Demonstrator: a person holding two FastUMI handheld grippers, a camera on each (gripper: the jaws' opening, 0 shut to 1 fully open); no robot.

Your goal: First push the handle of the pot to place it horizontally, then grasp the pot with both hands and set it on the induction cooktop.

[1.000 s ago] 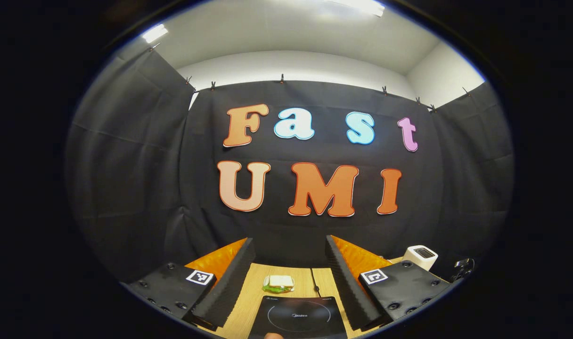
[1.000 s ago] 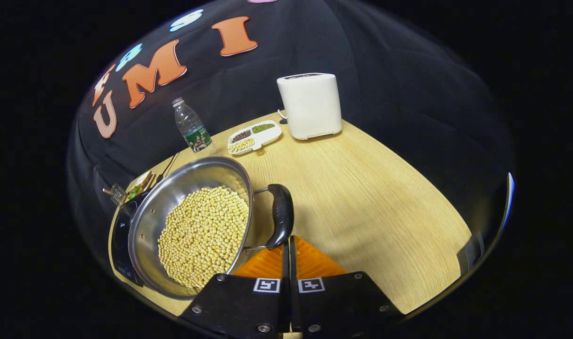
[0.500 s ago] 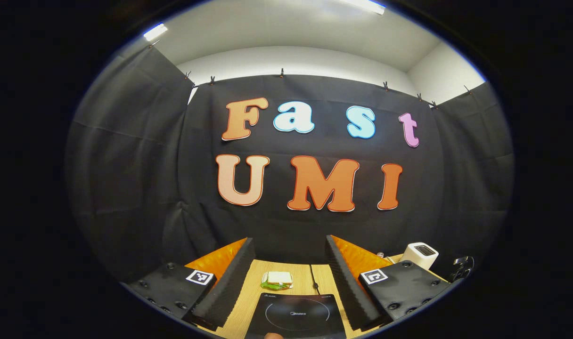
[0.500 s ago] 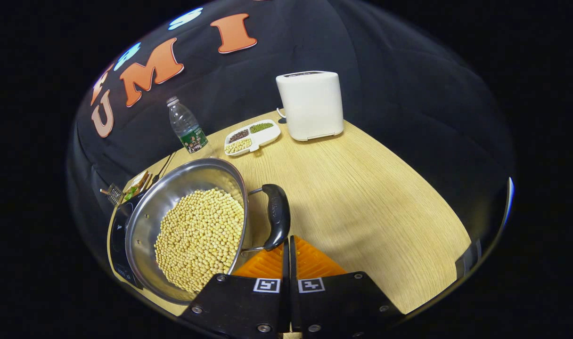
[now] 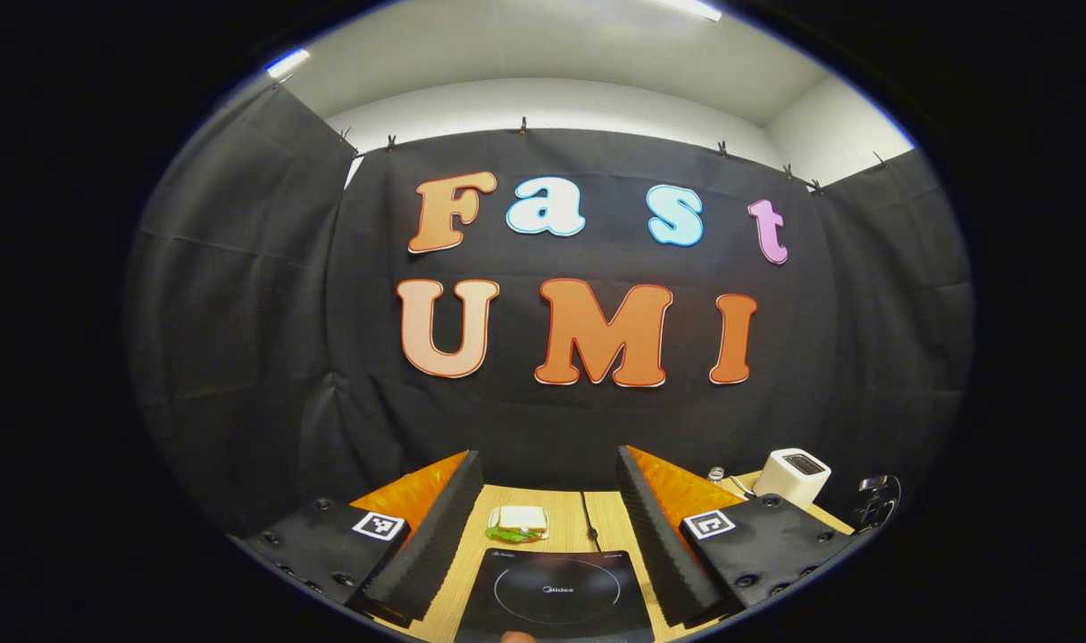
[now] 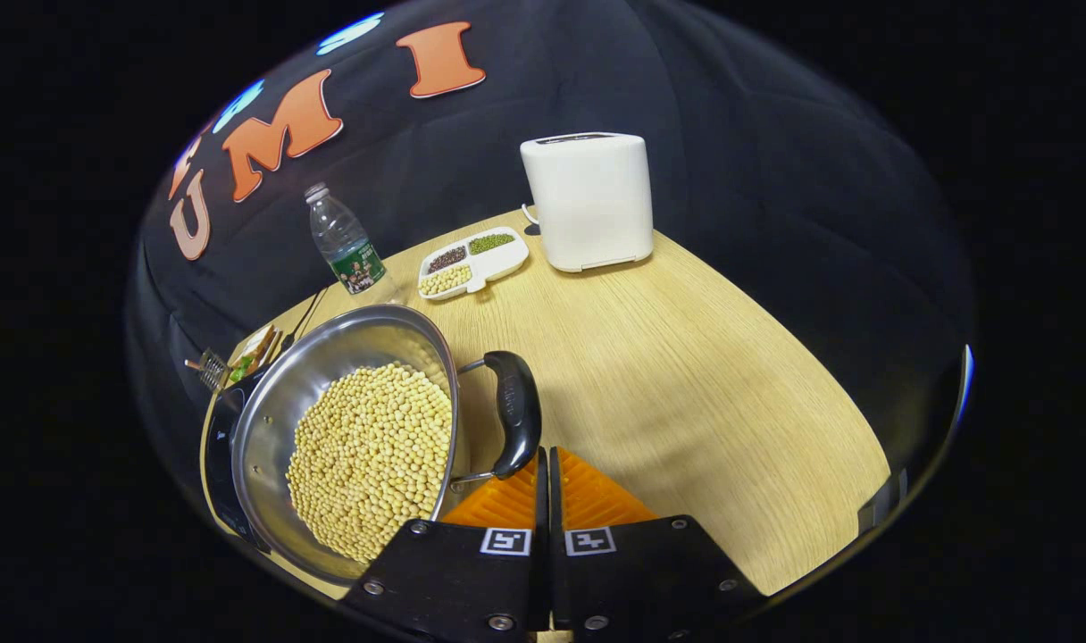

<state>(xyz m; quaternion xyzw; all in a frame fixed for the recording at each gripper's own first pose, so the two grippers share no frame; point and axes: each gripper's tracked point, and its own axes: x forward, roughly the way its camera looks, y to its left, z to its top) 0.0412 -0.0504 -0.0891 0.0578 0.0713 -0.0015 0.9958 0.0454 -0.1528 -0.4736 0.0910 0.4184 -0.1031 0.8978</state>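
Right gripper view, item count:
- steel pot of soybeans, lower left: 1
- black pot handle, centre: 1
- water bottle, upper left: 1
- three-compartment bean dish, upper centre: 1
- white toaster, upper centre: 1

Left gripper view, item count:
- induction cooktop, bottom centre: 1
- sandwich, lower centre: 1

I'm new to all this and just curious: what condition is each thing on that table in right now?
Pot: uncovered, full of yellow beans, beside the cooktop.
Pot handle: black, at the right gripper's tips.
Induction cooktop: bare.
Water bottle: upright, capped.
Divided dish: compartments filled.
Left gripper: open.
Right gripper: shut, holding nothing.
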